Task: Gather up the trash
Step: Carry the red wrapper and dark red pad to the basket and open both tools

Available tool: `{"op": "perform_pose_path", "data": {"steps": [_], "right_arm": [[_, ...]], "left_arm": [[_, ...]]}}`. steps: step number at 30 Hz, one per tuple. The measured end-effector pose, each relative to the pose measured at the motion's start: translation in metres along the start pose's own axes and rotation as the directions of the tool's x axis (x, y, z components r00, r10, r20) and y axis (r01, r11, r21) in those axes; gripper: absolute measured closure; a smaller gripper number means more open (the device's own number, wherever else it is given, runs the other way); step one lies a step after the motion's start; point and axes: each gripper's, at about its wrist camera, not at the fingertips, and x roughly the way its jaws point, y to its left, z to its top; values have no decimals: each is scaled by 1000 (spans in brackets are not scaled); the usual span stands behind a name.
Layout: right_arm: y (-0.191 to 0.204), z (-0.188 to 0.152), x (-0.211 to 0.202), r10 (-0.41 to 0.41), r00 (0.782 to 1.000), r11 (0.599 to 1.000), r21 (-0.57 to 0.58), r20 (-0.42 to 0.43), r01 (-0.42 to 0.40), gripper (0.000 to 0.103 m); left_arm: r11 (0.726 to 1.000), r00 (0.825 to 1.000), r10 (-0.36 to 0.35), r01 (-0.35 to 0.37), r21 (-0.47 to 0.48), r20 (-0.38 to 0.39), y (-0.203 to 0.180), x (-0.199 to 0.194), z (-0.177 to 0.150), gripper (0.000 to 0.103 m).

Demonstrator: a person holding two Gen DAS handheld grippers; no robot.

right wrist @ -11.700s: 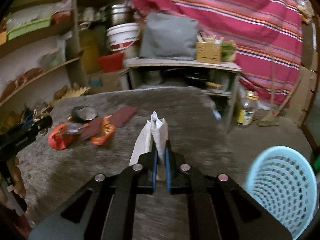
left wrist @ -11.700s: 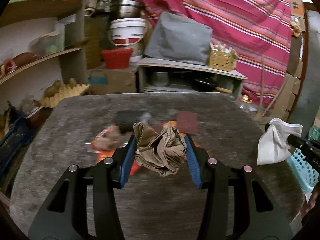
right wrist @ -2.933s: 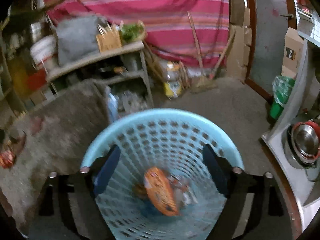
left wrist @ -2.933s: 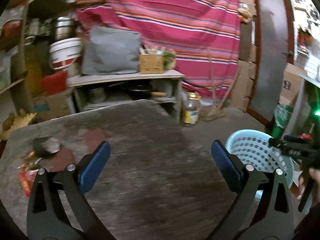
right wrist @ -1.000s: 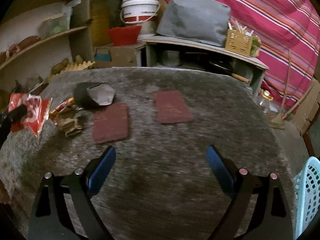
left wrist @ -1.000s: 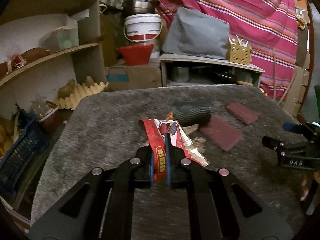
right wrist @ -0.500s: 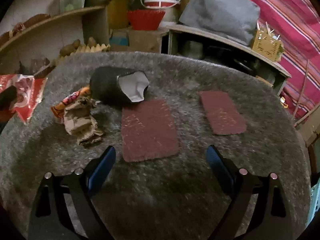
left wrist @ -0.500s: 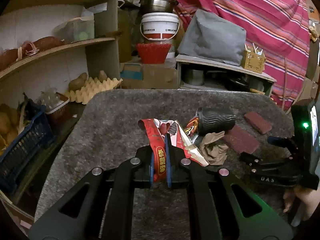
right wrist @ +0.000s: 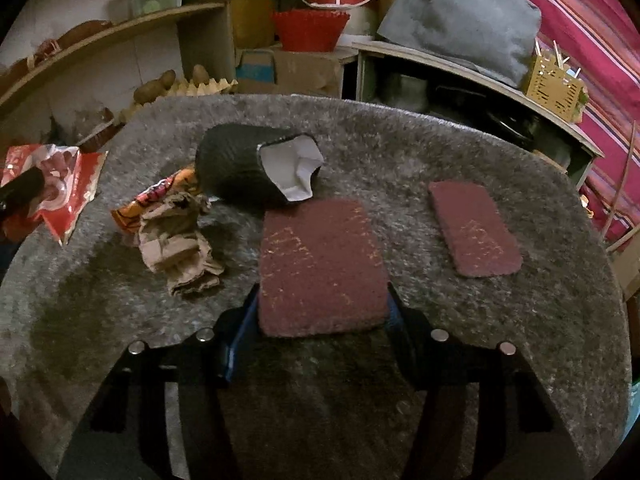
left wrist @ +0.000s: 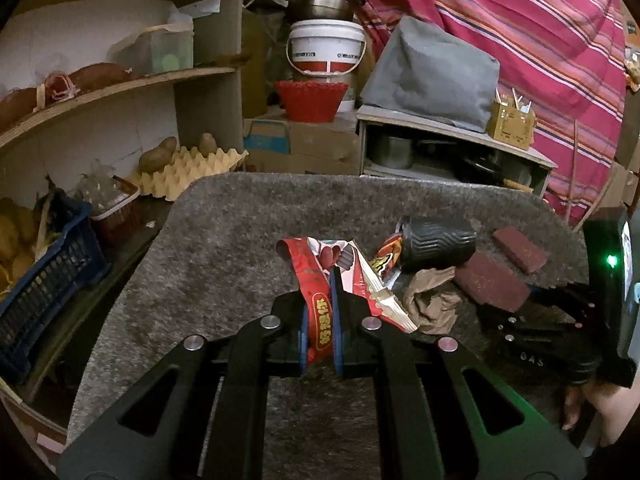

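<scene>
Nearest to me, my left hand-held gripper (left wrist: 319,322) is clamped on a red snack wrapper (left wrist: 320,276), which stands up out of the closed jaws above the grey surface (left wrist: 224,248). My right hand-held gripper (right wrist: 322,316) has just been closing, with the nearer maroon pad (right wrist: 320,268) between its jaws; the blue pads sit at the pad's two side edges, though I cannot tell whether they press on it yet. Just beyond lie a crumpled brown paper (right wrist: 180,244) and an orange wrapper (right wrist: 160,196), touching each other, and behind them a crushed black cup (right wrist: 248,168) on its side. A second maroon pad (right wrist: 474,228) lies apart to the right. No bin shows in either view, so I judge the job partly done at best: one piece in hand, one being taken, and four pieces left.
</scene>
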Motion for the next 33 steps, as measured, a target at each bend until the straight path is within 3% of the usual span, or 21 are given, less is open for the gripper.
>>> {"op": "perform_pose_path", "data": {"steps": [10,23,33], "right_arm": [[-40,-18,-50,-41,998,998,39,51,39,45],[-104,-39,-104,-104,988,991,91,110,94,45],[-173,-71,-143,-197,974,972,155,114,179,45]], "left_arm": [[998,995,-59,57,23,81,-34,-43,11,96],[987,985,-147,139,86,89,-109,-60,7,96],[967,973,-222,211,142,65,-176,-61,-1,96]]}}
